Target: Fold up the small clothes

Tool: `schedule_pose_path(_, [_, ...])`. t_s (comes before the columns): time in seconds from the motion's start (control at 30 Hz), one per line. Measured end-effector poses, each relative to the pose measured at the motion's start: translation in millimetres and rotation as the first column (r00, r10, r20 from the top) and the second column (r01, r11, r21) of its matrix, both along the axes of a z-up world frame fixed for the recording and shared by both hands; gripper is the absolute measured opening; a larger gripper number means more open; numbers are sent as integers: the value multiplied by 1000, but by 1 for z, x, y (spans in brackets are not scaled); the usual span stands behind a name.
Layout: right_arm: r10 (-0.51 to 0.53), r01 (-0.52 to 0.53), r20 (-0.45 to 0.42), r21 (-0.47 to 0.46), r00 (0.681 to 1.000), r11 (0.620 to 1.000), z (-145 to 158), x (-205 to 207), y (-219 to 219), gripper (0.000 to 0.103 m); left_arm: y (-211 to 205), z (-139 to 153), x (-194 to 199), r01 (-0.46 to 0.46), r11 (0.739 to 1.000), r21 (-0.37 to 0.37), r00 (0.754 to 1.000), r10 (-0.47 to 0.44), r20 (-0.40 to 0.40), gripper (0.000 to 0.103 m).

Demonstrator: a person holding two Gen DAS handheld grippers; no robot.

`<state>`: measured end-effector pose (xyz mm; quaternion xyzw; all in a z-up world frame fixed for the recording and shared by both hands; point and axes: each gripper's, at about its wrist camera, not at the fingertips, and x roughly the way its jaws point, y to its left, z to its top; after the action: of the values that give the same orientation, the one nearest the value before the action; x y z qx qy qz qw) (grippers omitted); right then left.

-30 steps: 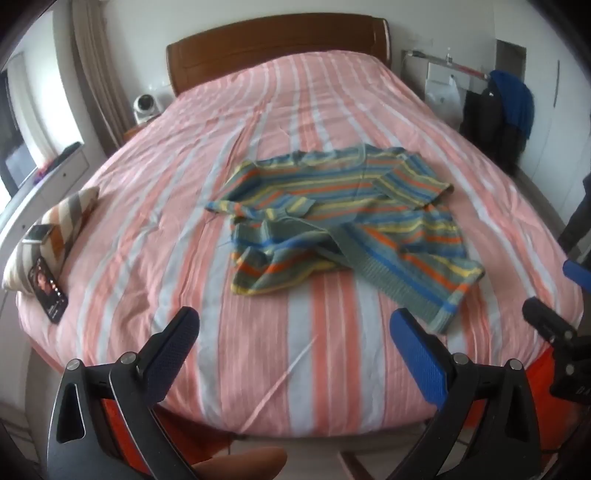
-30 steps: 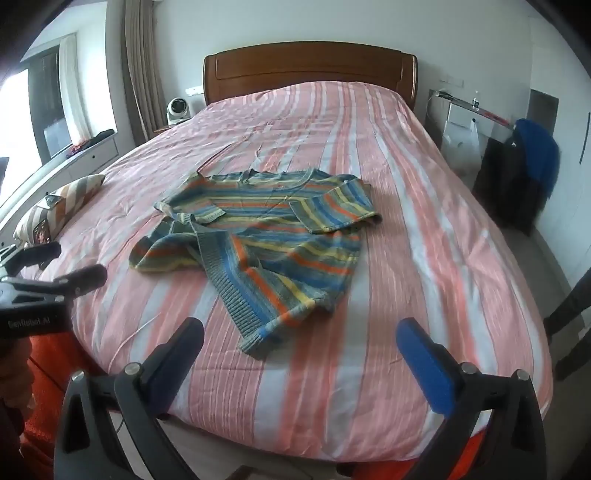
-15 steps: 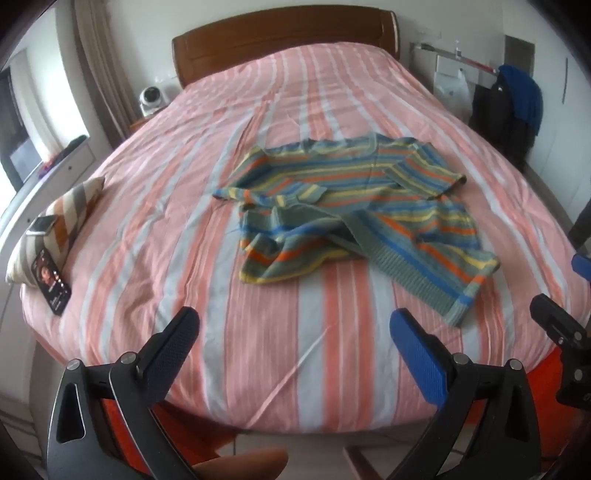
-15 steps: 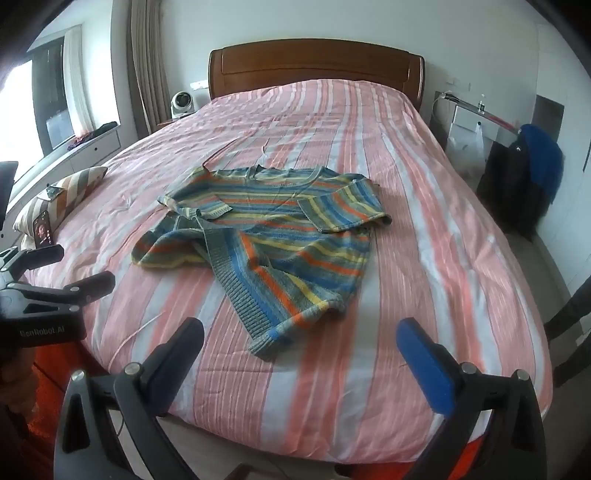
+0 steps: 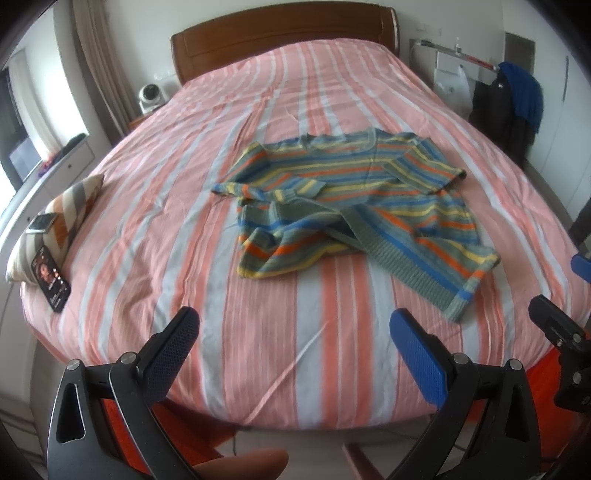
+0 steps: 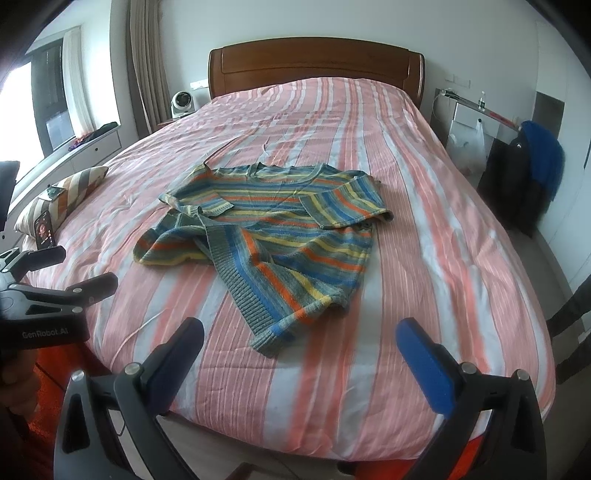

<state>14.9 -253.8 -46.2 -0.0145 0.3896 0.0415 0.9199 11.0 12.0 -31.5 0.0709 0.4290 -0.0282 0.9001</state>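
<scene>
A small striped knit sweater (image 5: 354, 206) in blue, orange, yellow and grey lies rumpled on the pink-and-white striped bed (image 5: 155, 229), its lower hem twisted toward the foot end. The same sweater (image 6: 273, 236) sits mid-bed in the right wrist view. My left gripper (image 5: 295, 332) hovers open above the foot of the bed, short of the sweater, with nothing between its fingers. My right gripper (image 6: 299, 339) is open too, just short of the sweater's near hem corner. Each gripper shows at the edge of the other's view.
A striped cushion (image 5: 62, 214) with two phones (image 5: 50, 278) on it rests at the bed's left edge. A wooden headboard (image 5: 284, 33) stands at the far end, a small fan (image 5: 151, 96) beside it. Dark and blue clothes (image 5: 517, 99) hang at the right.
Both grippers have moved forward toward the bed and risen slightly; the sweater now sits closer in both views. The sweater itself has not moved.
</scene>
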Motion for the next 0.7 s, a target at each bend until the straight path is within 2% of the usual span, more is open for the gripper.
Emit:
schedule_pose_path(0.47, [1, -1, -9, -2, 1000, 1000, -4, 0, 2, 103, 2, -4, 2, -13, 1000, 8, 1000, 13, -19, 103])
schedule_pose_path(0.7, [-6, 6, -13, 4, 1000, 1000, -8, 1, 2, 103, 8, -3, 2, 7, 999, -44, 1000, -8, -17, 103])
